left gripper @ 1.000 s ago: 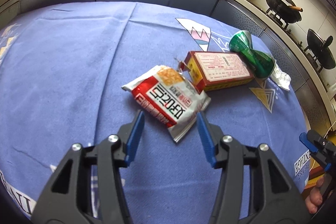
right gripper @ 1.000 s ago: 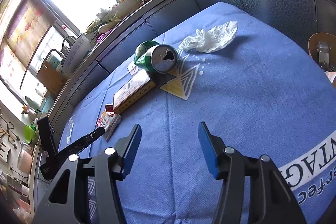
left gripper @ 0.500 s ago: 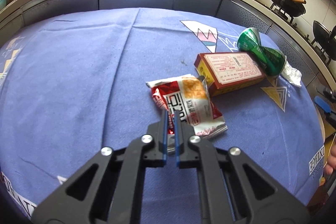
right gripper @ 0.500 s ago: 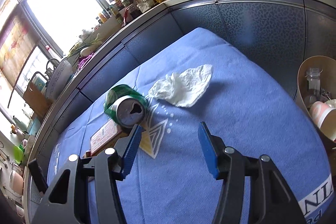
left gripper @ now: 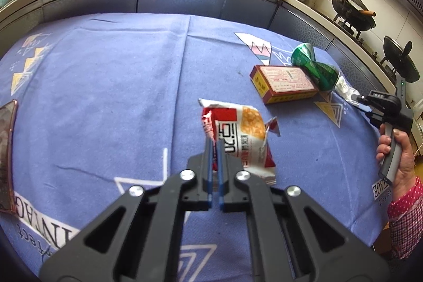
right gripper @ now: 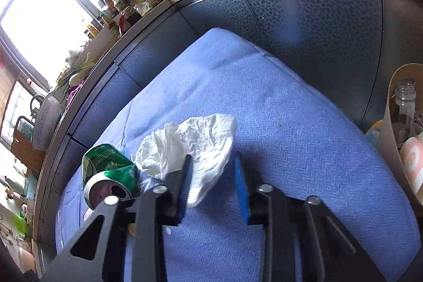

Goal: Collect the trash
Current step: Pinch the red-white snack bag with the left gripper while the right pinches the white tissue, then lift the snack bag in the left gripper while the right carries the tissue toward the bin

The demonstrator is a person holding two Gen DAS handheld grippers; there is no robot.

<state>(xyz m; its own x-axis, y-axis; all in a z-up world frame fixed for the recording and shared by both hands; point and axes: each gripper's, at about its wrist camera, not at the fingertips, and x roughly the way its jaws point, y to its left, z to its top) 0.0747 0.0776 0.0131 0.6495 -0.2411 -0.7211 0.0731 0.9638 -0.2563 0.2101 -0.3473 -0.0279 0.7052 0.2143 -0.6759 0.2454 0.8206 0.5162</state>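
My left gripper (left gripper: 214,147) is shut on the near edge of a red and white snack wrapper (left gripper: 243,131), which hangs tilted just above the blue tablecloth (left gripper: 105,86). My right gripper (right gripper: 212,171) straddles a crumpled white tissue (right gripper: 195,144). Its jaws are closing, and a gap still shows between the tissue and the right pad. A crushed green can (right gripper: 111,171) lies left of the tissue. In the left wrist view the can (left gripper: 314,68) leans on a red and yellow box (left gripper: 284,83), and a hand holds the right gripper (left gripper: 359,99) at the tissue (left gripper: 346,90).
A beige bin (right gripper: 391,123) holding a plastic bottle and other trash stands off the table's right edge. Dark cabinet fronts (right gripper: 304,25) run close behind the table. Woks (left gripper: 354,15) sit on the stove. A dark flat object (left gripper: 6,155) lies at the table's left edge.
The left gripper shut on the wrapper and drew it up and nearer. The right gripper moved forward over the tissue and its jaws narrowed.
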